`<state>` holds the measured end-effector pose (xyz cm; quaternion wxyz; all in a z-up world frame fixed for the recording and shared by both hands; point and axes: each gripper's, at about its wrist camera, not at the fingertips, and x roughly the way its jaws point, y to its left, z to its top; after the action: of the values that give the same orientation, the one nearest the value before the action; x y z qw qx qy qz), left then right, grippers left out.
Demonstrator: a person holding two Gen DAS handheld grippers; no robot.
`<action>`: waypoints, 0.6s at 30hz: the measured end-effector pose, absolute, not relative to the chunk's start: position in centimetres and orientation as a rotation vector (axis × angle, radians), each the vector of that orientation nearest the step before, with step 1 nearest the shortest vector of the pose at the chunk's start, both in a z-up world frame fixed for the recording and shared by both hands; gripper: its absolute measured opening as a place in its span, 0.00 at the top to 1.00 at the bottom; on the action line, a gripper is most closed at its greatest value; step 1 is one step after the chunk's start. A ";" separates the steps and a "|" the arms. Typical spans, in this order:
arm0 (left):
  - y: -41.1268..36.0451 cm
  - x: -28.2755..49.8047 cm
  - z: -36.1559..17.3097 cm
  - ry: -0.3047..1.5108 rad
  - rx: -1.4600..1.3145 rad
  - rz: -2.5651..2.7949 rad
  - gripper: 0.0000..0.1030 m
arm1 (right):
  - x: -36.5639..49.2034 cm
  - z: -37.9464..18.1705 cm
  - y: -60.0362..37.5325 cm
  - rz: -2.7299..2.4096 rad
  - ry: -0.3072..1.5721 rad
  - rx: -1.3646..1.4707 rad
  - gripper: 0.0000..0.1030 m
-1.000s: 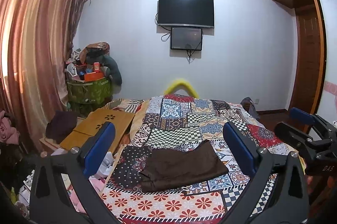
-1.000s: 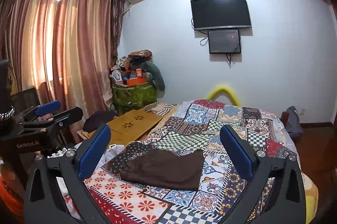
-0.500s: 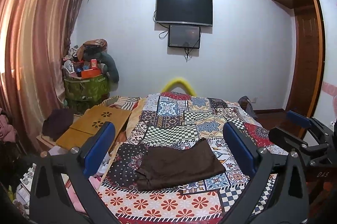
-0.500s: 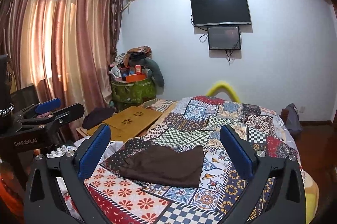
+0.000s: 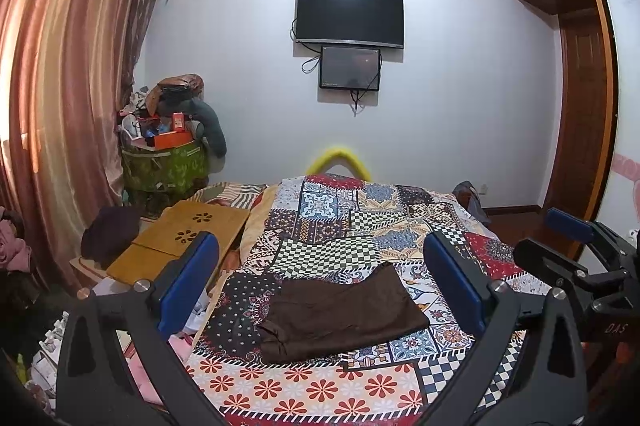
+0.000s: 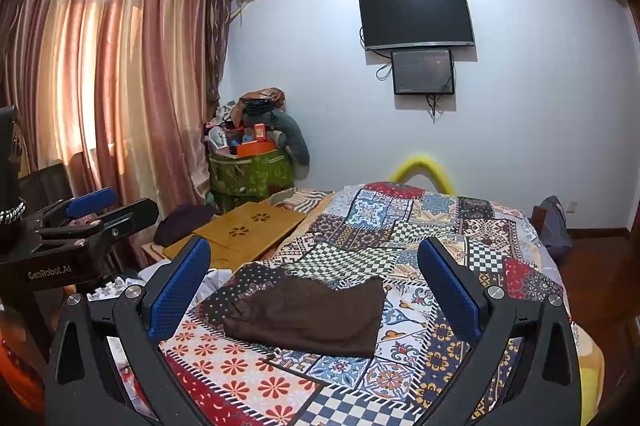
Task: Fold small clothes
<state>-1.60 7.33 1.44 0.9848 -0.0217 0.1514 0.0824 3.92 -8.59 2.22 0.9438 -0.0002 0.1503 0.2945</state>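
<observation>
A dark brown garment (image 5: 340, 314) lies folded flat on the patchwork quilt (image 5: 336, 210) of the bed; it also shows in the right wrist view (image 6: 308, 314). My left gripper (image 5: 320, 286) is open and empty, held above and short of the garment. My right gripper (image 6: 316, 286) is open and empty, likewise held back from it. Each gripper shows in the other's view: the right one (image 5: 568, 250) at the right edge, the left one (image 6: 92, 222) at the left edge.
A wooden lap table (image 5: 184, 238) sits left of the bed with a dark cloth (image 5: 108, 234) on it. A green bin piled with clutter (image 5: 168, 154) stands in the corner. Curtains (image 5: 60, 106) hang at left, a wardrobe (image 5: 580, 106) at right.
Both grippers have drifted slightly, so the garment sits a little lower and more central between the fingers. The garment has not moved. Both stay open.
</observation>
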 end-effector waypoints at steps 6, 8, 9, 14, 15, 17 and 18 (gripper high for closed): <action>7.5 -1.5 1.4 0.306 -0.045 0.159 0.00 | 4.0 2.2 -8.5 0.599 0.308 -0.001 0.00; 7.5 -1.5 1.4 0.306 -0.045 0.159 0.00 | 3.9 2.1 -8.6 0.601 0.310 0.000 0.00; 7.5 -1.5 1.4 0.305 -0.046 0.161 0.00 | 3.9 2.1 -8.6 0.601 0.309 0.000 0.00; 7.5 -1.6 1.3 0.306 -0.050 0.158 0.00 | 3.9 2.0 -8.6 0.602 0.312 -0.002 0.00; 7.5 -1.6 1.4 0.306 -0.049 0.159 0.00 | 3.9 2.1 -8.6 0.603 0.312 0.000 0.00; 7.5 -1.6 1.3 0.307 -0.048 0.160 0.00 | 3.9 2.1 -8.5 0.605 0.313 0.000 0.00; 7.5 -1.6 1.3 0.307 -0.049 0.160 0.00 | 3.9 2.1 -8.6 0.605 0.313 -0.001 0.00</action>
<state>-1.55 7.48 1.33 0.9848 -0.0244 0.1527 0.0794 3.91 -8.57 2.13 0.9426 -0.0006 0.1534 0.2966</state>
